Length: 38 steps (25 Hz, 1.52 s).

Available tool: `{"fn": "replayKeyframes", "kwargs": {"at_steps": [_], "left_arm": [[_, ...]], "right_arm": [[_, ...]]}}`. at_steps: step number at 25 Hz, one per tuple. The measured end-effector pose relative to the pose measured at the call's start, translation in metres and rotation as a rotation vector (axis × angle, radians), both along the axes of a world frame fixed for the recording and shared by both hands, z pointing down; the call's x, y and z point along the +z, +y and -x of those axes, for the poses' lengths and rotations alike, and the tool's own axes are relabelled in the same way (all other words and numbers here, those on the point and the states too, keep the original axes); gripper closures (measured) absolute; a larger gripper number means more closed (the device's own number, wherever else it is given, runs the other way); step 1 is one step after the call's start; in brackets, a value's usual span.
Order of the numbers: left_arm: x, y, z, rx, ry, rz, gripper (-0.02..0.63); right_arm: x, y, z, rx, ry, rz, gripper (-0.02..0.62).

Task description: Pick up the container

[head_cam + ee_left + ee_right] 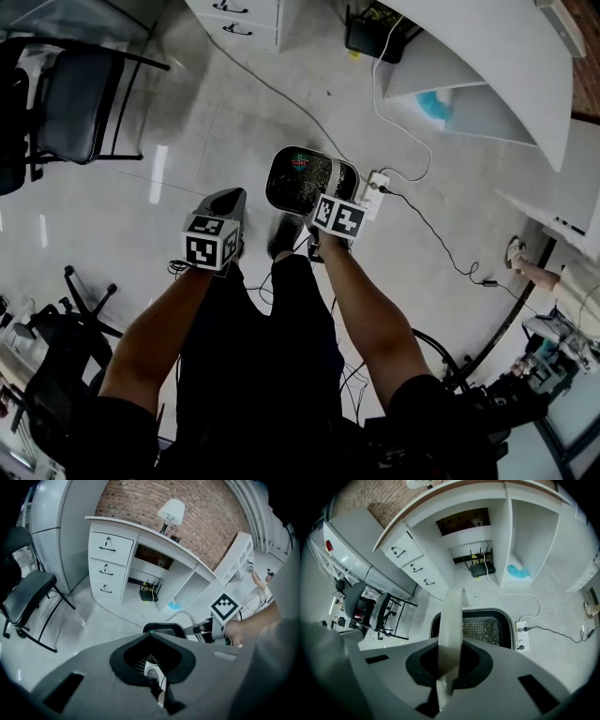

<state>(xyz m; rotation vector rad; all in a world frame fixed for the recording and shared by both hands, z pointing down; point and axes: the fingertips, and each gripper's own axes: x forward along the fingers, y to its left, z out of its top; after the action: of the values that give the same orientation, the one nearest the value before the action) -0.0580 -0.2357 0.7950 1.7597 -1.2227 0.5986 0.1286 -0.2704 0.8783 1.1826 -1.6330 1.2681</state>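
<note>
The container (pixel 298 176) is a black bin with a mesh bottom, standing on the floor just ahead of my feet. In the right gripper view the container (pixel 485 627) lies right beyond the jaws. A pale curved handle band (pixel 453 616) runs up between them, and my right gripper (pixel 450 641) is shut on it. In the head view my right gripper (pixel 323 223) sits at the bin's near edge. My left gripper (pixel 228 201) hangs to the left of the bin, jaws together with nothing in them. In its own view the bin (pixel 164 629) shows just past my left gripper (pixel 150 633).
A white power strip (pixel 377 190) with cables lies against the bin's right side. A black chair (pixel 75 103) stands far left, and white drawers (pixel 110 566) and a desk with a black router (pixel 375 37) stand ahead. My shoe (pixel 281 236) is close behind the bin.
</note>
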Motion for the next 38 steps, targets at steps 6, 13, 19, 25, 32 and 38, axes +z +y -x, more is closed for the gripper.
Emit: {"fn": "replayKeyframes", "kwargs": {"at_steps": [6, 13, 19, 25, 32, 38], "left_arm": [[-0.068, -0.005, -0.019, 0.054, 0.019, -0.062, 0.6], [-0.138, -0.003, -0.009, 0.041, 0.015, -0.103, 0.598], [-0.19, -0.003, -0.011, 0.079, 0.017, -0.165, 0.6], [-0.236, -0.009, -0.016, 0.096, 0.047, -0.25, 0.598], [-0.296, 0.005, -0.017, 0.137, 0.098, -0.346, 0.598], [-0.339, 0.001, -0.007, 0.123, 0.101, -0.428, 0.599]], "right_arm": [[-0.076, -0.006, -0.016, 0.043, -0.013, -0.036, 0.581], [-0.167, 0.005, -0.027, 0.101, -0.058, -0.081, 0.581], [-0.226, 0.018, -0.032, 0.147, -0.101, -0.094, 0.581], [-0.27, 0.014, -0.033, 0.196, -0.142, -0.147, 0.581], [-0.345, 0.022, -0.026, 0.24, -0.249, -0.226, 0.581], [-0.389, 0.028, -0.028, 0.247, -0.274, -0.325, 0.581]]}}
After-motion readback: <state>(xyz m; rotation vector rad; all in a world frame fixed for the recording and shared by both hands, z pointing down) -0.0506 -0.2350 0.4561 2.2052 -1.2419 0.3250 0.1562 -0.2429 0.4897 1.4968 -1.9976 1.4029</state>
